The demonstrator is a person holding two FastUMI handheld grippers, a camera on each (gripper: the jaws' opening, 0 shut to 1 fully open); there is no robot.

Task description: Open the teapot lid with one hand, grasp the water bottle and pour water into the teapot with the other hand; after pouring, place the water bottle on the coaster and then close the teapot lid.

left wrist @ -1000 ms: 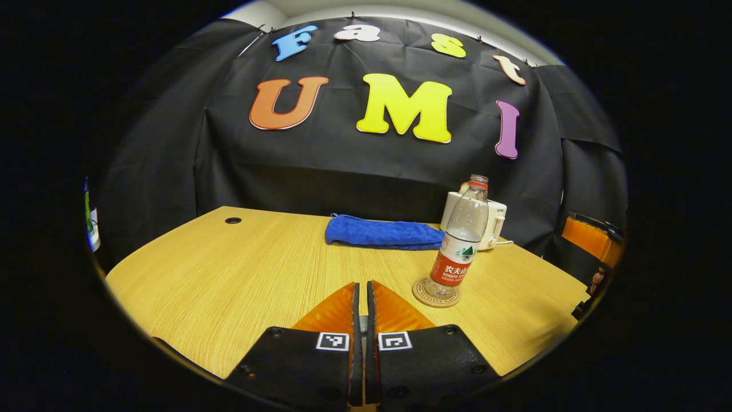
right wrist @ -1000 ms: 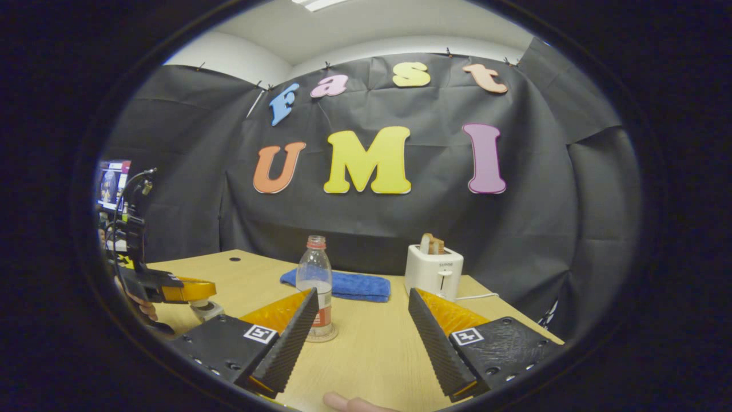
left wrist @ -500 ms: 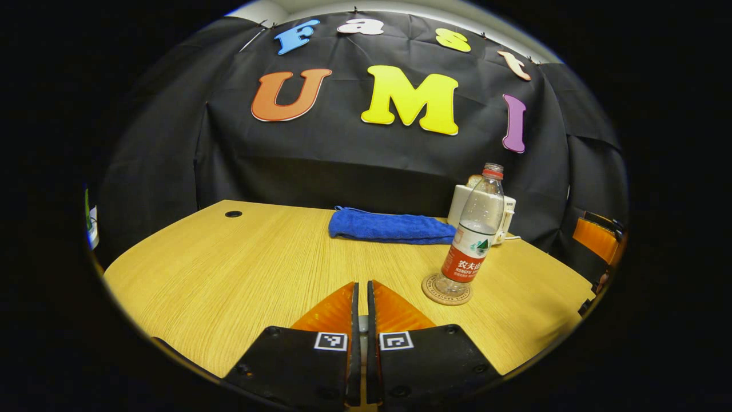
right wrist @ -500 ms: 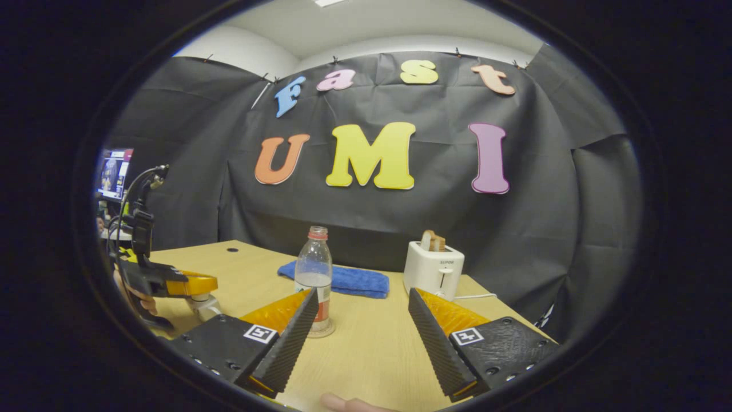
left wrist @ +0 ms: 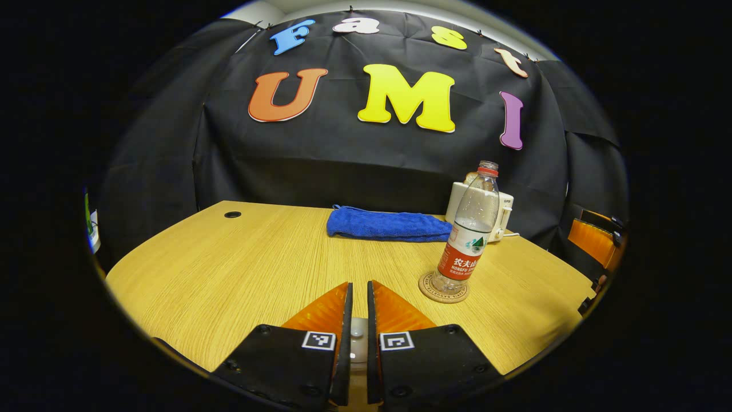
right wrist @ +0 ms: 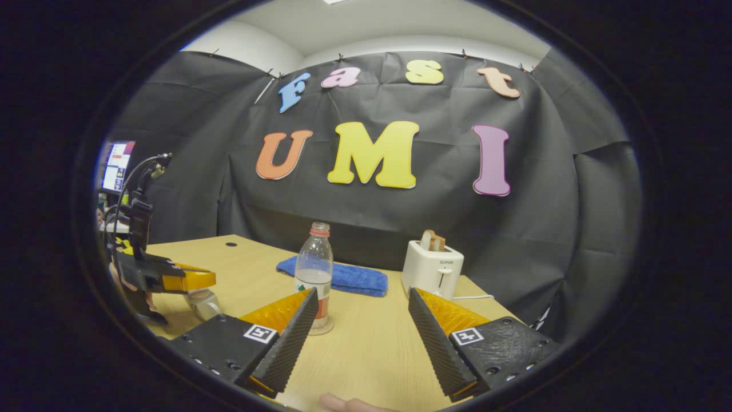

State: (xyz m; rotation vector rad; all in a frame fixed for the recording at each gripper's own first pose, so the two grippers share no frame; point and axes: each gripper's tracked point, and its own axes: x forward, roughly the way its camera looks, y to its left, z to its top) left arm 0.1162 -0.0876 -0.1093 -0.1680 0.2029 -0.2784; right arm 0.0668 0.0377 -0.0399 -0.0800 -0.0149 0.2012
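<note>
The bottle [left wrist: 470,229] stands upright on the coaster [left wrist: 444,288], capless, with some water in it, toward the right side of the table [left wrist: 240,269]. Behind it, along the far edge, lies a folded blue towel [left wrist: 389,224], and just right of that a white toaster [right wrist: 433,270] with bread in its slot; in the left gripper view the bottle covers most of the toaster.

The left gripper [left wrist: 359,289] has its fingers nearly together around a small pale knob [left wrist: 357,331], the gap between them narrow; whether both press on it cannot be told. The right gripper view shows the left gripper [right wrist: 194,280] from the side, low over the near left part of the table, with a white rounded thing, seemingly the teapot [right wrist: 205,302], right beneath its tip, and a hand [right wrist: 117,274] holding it from behind. A lit screen [right wrist: 116,166] sits beyond the table's left edge.

The right gripper [right wrist: 363,312] hangs over the near edge with its fingers spread wide, nothing between them; the bottle stands just past its left finger, partly hidden by it. A fingertip [right wrist: 343,403] pokes in at the bottom.
</note>
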